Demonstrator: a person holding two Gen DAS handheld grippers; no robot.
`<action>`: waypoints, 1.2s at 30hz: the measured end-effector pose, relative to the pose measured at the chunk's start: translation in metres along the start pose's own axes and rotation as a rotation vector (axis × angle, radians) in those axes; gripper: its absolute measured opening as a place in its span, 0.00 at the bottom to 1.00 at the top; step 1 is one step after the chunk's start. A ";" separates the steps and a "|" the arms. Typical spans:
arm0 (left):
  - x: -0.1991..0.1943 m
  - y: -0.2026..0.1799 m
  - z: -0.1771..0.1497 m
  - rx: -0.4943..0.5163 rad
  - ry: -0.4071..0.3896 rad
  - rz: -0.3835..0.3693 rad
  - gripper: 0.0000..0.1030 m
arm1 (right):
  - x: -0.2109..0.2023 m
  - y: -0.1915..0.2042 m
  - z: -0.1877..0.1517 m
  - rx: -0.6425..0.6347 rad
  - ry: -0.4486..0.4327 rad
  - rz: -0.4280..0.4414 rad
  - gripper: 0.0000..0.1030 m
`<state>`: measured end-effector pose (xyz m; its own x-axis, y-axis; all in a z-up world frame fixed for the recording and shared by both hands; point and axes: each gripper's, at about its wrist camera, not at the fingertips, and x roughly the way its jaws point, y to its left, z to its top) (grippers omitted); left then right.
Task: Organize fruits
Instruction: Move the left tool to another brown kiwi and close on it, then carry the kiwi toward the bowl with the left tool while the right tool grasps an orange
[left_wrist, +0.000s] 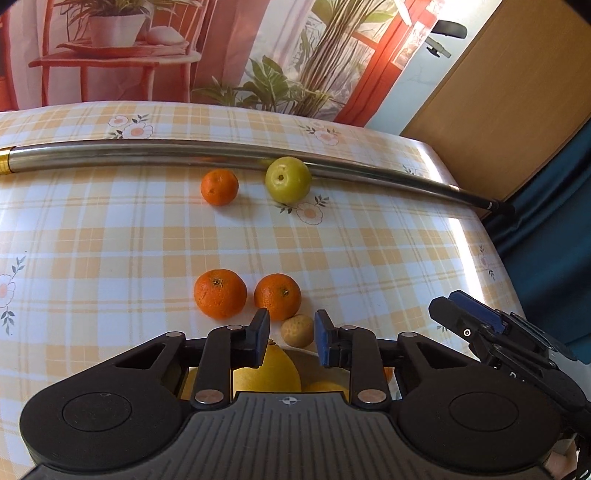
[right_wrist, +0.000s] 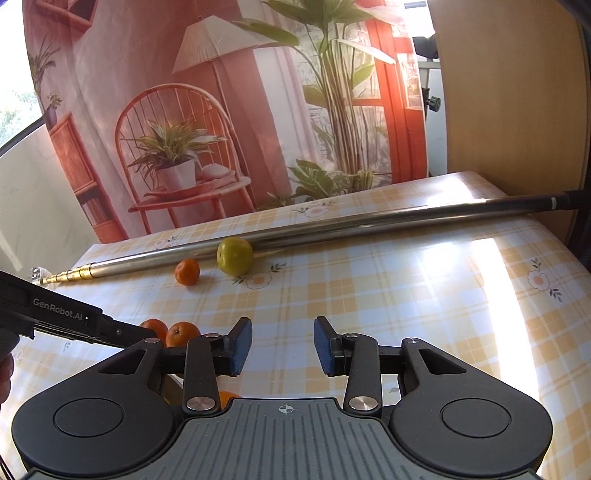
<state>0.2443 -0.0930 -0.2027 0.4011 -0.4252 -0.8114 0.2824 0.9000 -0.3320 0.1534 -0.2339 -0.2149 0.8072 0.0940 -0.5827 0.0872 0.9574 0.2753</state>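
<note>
Both the left gripper (left_wrist: 291, 341) and right gripper (right_wrist: 283, 345) hang with fingers apart, holding nothing. A metal pole (left_wrist: 184, 153) lies across the far table (left_wrist: 110, 240), touching the green fruit (left_wrist: 288, 179) beside a small orange (left_wrist: 219, 187).

A metal telescopic pole (left_wrist: 221, 155) lies across the checked tablecloth (left_wrist: 110, 240).

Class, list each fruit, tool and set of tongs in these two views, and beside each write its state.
Left tongs: open, holding nothing.
Right tongs: open, holding nothing.
Green apple: resting on the tablecloth against the metal pole.
Small far orange: loose, standing alone.
Two near oranges: side by side.
Small brownish fruit: beyond the left tongs' tips.
</note>
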 end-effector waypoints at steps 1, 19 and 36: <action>0.007 -0.001 0.002 -0.002 0.024 0.003 0.26 | 0.000 -0.003 -0.001 0.008 -0.001 0.000 0.33; 0.044 -0.030 0.010 0.137 0.086 0.117 0.25 | 0.003 -0.014 -0.007 0.049 0.009 0.034 0.33; 0.042 -0.029 0.008 0.147 0.038 0.099 0.26 | 0.004 -0.013 -0.012 0.057 0.027 0.055 0.33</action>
<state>0.2600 -0.1376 -0.2233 0.4007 -0.3286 -0.8553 0.3684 0.9125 -0.1780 0.1484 -0.2425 -0.2302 0.7956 0.1537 -0.5860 0.0775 0.9335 0.3501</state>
